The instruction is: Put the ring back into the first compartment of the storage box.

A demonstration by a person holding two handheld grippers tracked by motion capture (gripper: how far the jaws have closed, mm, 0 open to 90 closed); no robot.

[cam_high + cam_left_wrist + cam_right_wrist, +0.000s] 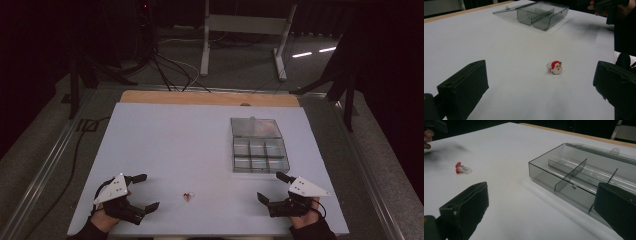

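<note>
pick-up pending: santa charm (556, 67) near tabletop (165, 140) front edge, untouched. left gripper (143, 192) and right gripper (272, 186) wide, empty. close left on charm; carry to box (260, 155).

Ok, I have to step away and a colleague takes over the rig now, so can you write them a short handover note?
Left gripper: open, empty, resting at the near left of the table.
Right gripper: open, empty, at the near right, just in front of the box.
Santa charm: lies on the table between the two grippers, untouched.
Clear divided box: far right, lid folded back, compartments look empty.
Done: box is open.
Left: probably pick up the charm and put it in a compartment; the left gripper already faces it.
</note>
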